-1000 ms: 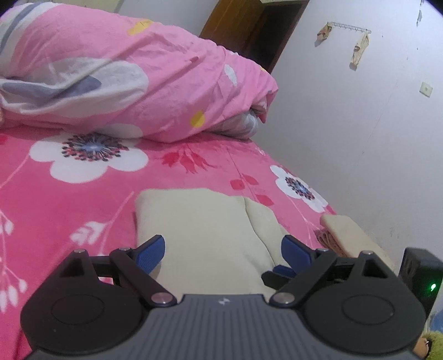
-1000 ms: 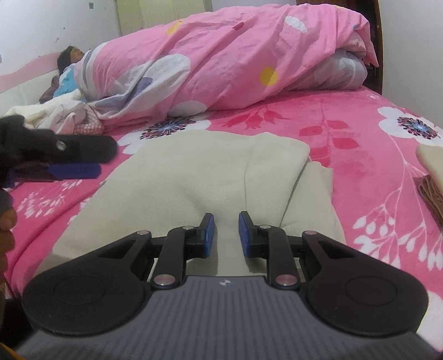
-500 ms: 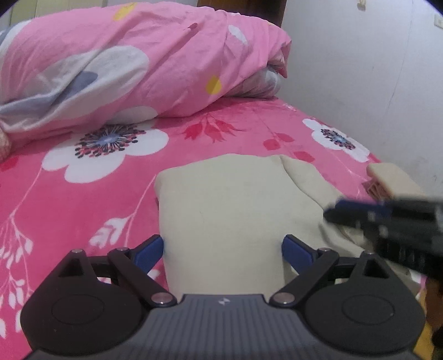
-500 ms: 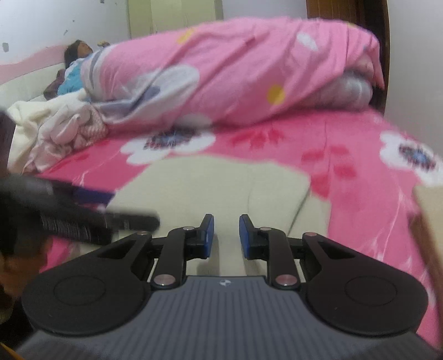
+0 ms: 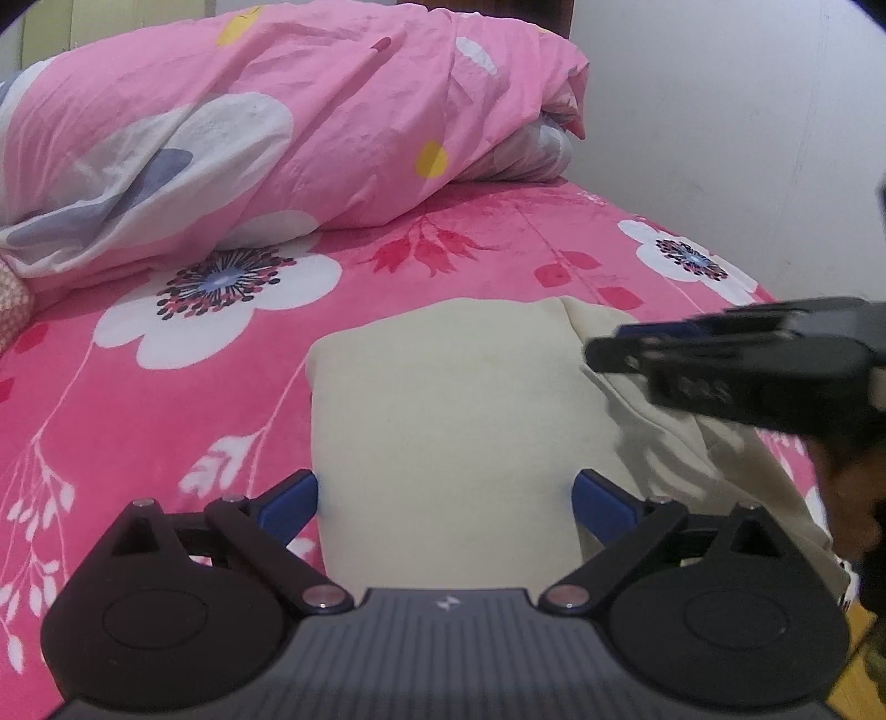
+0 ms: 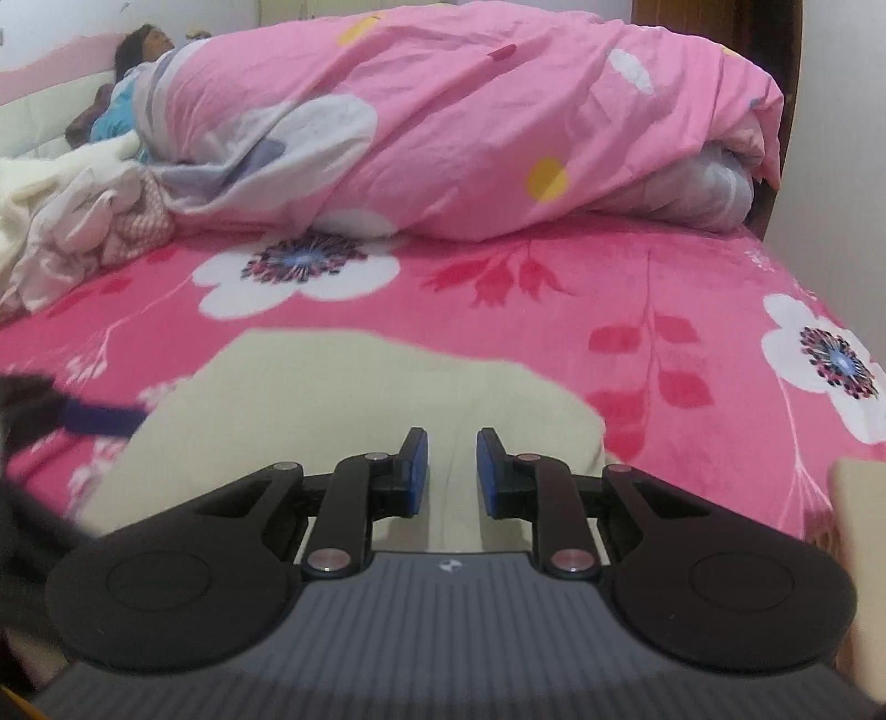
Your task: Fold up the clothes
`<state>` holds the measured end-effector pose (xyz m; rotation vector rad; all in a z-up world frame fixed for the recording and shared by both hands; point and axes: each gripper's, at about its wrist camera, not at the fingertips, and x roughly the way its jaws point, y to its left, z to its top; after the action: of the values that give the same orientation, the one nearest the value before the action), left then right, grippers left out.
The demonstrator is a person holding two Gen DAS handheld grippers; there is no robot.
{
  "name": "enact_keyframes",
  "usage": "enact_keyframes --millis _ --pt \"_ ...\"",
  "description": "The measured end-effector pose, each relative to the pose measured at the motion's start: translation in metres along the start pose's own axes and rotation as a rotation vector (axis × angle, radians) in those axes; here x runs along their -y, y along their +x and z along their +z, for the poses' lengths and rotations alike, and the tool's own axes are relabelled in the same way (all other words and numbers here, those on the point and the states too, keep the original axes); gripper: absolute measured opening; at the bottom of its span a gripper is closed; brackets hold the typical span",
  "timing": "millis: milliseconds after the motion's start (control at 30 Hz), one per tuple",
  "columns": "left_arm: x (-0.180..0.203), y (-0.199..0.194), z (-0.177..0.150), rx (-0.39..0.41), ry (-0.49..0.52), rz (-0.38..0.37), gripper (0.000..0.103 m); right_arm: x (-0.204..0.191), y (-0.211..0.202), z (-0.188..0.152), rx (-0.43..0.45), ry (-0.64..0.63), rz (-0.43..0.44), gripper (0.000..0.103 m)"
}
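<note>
A cream garment (image 5: 443,399) lies folded on the pink floral bed sheet (image 5: 138,421), with a second flap (image 5: 692,471) spreading to its right. My left gripper (image 5: 446,487) is wide open, and its blue fingertips straddle the garment's near edge. My right gripper (image 5: 603,349) reaches in from the right, just above that flap. In the right wrist view the right gripper (image 6: 453,448) hovers over the garment (image 6: 332,399) with a narrow gap between its pads and nothing in it. The left gripper (image 6: 105,418) shows as a blur at the left.
A bunched pink duvet (image 5: 277,122) fills the far side of the bed. A person (image 6: 138,50) lies at the headboard end beside a heap of loose clothes (image 6: 83,221). A white wall (image 5: 747,138) bounds the right side. Another cream item (image 6: 858,509) sits at the right edge.
My left gripper has turned left and come closer over the garment's near edge. The right gripper has swung into the left wrist view from the right. Neither gripper's opening has changed.
</note>
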<state>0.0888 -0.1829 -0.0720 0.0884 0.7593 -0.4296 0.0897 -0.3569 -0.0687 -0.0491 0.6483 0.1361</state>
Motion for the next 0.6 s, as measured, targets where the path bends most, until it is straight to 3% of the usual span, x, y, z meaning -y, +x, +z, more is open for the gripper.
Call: enact_keyframes --millis 133,333,600 --pt "0.001 0.001 0.000 -0.003 0.008 -0.001 0.098 0.012 0.033 -0.011 -0.039 0.023 -0.020 0.018" --pt "0.002 0.001 -0.001 -0.004 0.012 0.005 0.100 0.019 0.026 -0.011 -0.022 0.086 -0.004 0.018" --pt "0.002 0.001 0.000 -0.007 0.012 0.007 0.100 0.018 -0.035 -0.022 0.046 0.090 -0.015 0.019"
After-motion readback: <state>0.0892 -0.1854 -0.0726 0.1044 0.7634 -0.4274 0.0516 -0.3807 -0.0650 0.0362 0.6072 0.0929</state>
